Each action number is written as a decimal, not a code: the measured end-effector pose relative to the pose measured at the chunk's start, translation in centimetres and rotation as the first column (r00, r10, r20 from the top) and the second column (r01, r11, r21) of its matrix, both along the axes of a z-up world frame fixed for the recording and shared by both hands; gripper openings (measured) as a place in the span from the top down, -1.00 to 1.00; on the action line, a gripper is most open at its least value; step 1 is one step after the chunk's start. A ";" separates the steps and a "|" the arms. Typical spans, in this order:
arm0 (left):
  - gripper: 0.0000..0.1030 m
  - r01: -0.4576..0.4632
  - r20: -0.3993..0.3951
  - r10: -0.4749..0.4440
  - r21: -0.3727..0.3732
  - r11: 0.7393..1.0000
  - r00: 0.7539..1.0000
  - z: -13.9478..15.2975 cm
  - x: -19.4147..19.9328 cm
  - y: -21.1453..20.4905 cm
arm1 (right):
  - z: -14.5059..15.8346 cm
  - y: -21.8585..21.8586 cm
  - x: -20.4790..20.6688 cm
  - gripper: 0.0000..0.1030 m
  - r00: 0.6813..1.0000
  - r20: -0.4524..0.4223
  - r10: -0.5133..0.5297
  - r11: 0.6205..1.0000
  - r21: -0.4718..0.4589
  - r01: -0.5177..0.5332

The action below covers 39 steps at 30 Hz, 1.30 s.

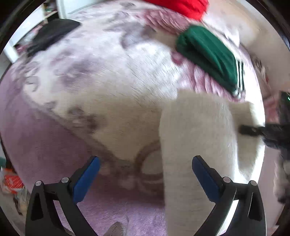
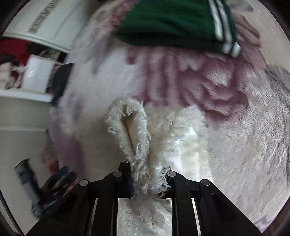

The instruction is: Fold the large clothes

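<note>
**Right gripper pinched on the fleece, left gripper spread and empty**

Our right gripper [image 2: 147, 178] has its jaws closed on a bunched fold of the white fleece garment [image 2: 163, 127]; the shaggy pile spills out over both fingers, and a looped edge of the fabric stands up just ahead of the tips; the rest of the garment trails off to the right onto the bedspread [image 2: 244, 145]. Our left gripper [image 1: 145, 174] is spread wide with nothing between its blue pads [image 1: 85, 181]; in the left wrist view the same white fleece garment [image 1: 195, 138] hangs as a broad panel just beside the right-hand pad, and whether it touches we cannot tell. Beyond it lies a folded green garment [image 1: 208, 54] with white stripes at one end, resting on the pink floral bedspread [image 1: 90, 72]; a red garment [image 1: 181, 7] sits at the far edge; a dark item [image 1: 52, 34] lies at the far left. A shelf [image 2: 27, 94] holding a white box [image 2: 38, 74] stands off to the left of our right gripper; what else it holds is too blurred to name.
</note>
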<state>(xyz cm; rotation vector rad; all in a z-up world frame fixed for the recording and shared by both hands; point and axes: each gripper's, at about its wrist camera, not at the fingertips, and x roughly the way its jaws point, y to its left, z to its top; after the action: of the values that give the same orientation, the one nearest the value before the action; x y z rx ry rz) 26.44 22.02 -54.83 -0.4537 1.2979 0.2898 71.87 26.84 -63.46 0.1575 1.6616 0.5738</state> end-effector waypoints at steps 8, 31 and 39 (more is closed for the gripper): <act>-1.00 -0.056 -0.114 0.053 -0.018 0.998 0.992 -4.4 -1.6 2.0 | -3.8 -0.9 -1.7 -0.02 0.984 -0.172 0.041 0.993 0.114 -0.022; -1.00 0.145 -0.124 -0.143 0.009 0.989 0.982 -1.1 -0.9 -6.9 | -4.3 -4.7 -8.5 0.62 0.981 -0.183 -0.069 0.992 0.096 0.087; -1.00 0.154 -0.136 -0.149 0.031 0.988 0.980 -1.5 -1.2 -6.8 | -5.5 -8.7 -12.4 0.04 0.966 -0.253 -0.049 0.991 0.109 0.079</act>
<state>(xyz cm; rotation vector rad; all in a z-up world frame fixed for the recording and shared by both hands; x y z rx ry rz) 25.22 15.25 -56.34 -0.3024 1.4462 0.2215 59.50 18.17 -68.98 0.3825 1.8596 0.6228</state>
